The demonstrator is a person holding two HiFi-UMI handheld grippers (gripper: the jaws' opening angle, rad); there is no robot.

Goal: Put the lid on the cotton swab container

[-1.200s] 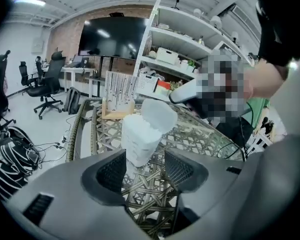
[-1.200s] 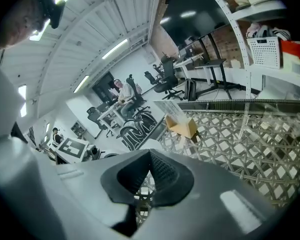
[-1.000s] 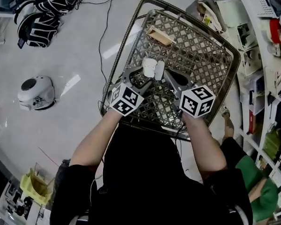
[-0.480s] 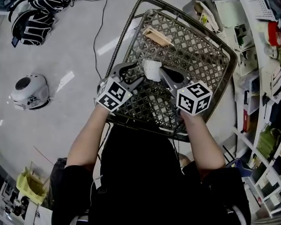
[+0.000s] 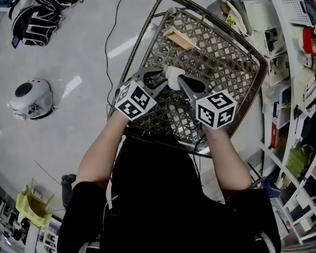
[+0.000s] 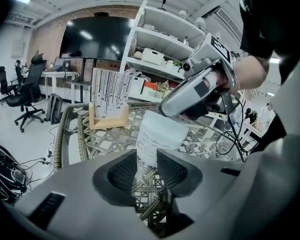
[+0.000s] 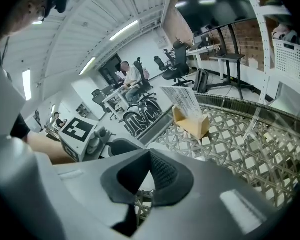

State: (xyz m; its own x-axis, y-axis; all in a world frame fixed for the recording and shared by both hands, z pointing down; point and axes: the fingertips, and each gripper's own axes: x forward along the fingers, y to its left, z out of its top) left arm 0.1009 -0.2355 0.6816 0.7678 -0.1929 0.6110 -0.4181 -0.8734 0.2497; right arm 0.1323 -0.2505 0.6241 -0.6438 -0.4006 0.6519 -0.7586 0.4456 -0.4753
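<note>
Here the cotton swab container (image 6: 159, 134), a pale, cloudy tub with a label, is held tilted just above the woven table (image 5: 229, 70), near its middle, where the two tools meet. The right gripper (image 7: 149, 156) reaches in from the upper right and is clamped on the tub's upper end. In its own view the pads come nearly together at the tips, with something white showing in the narrow gap. That grip covers the top of the tub, so I cannot tell whether the lid sits on it.

The left gripper (image 6: 147, 160) comes at the tub from the other side. Its jaws have just been closing and now stand a little apart, with the tub's lower corner dipping into the gap between the pad tips. Whether the pads press on it I cannot tell.

Both marker cubes face up in the head view, one on each side of the tub.

Farther back on the table stands a small wooden holder (image 6: 108, 120) with a printed clear sheet upright in it, well apart from the tub. Shelves (image 5: 297, 41) crowded with boxes run along the right of the table. On the floor to the left lie a round white machine (image 5: 30, 99), some black-and-white bags (image 5: 37, 12) and a black cable (image 5: 111, 38).
</note>
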